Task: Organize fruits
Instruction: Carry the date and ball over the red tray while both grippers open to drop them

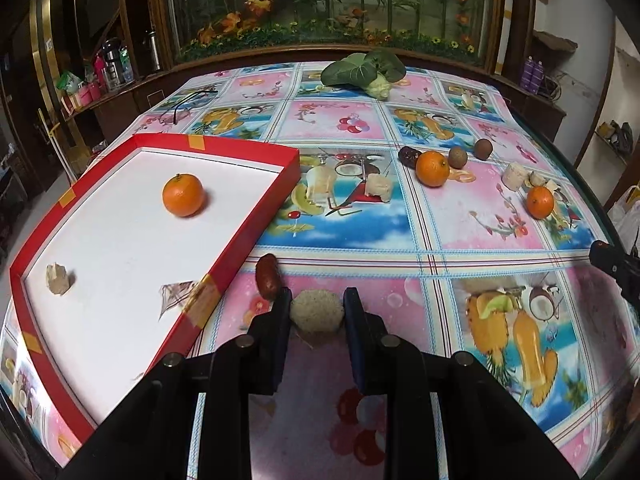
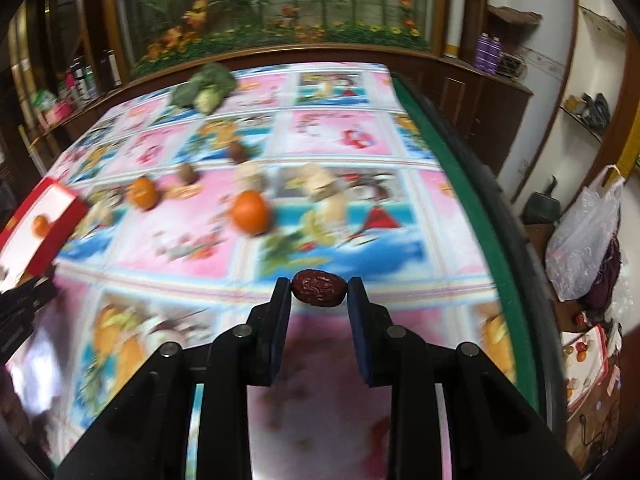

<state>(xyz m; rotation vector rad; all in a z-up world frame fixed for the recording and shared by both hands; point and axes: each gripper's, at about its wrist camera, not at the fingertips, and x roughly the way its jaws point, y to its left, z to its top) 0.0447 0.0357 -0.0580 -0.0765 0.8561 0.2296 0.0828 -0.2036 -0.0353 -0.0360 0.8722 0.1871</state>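
Your left gripper (image 1: 317,300) is clamped on a pale, rough lump (image 1: 317,314) at lower centre of the left wrist view, just right of the red tray's (image 1: 256,222) near corner; whether it is clear of the cloth (image 1: 360,240) you cannot tell from here. Your right gripper (image 2: 319,289) is pinched on a wrinkled date (image 2: 318,287) at the centre of its own view, held above the cloth. The tray fills the left of the left view and already holds an orange (image 1: 183,194) and a pale chunk (image 1: 59,279). To do this step well, raise the lump above the tray wall before swinging left, and watch the second date (image 1: 267,277) lying just beside your left finger against the wall, since a low sweep would likely knock it. Set the lump down on bare white floor, away from the orange, which will roll if nudged. Bring the right-hand date in after, so the two tools do not crowd. Two more oranges (image 1: 433,168) (image 1: 540,202) wait at upper right. The right view is smeared by motion, so its far fruits are only blobs; the tray's near edge is cut off behind your left gripper, and what the lump actually is stays unclear.
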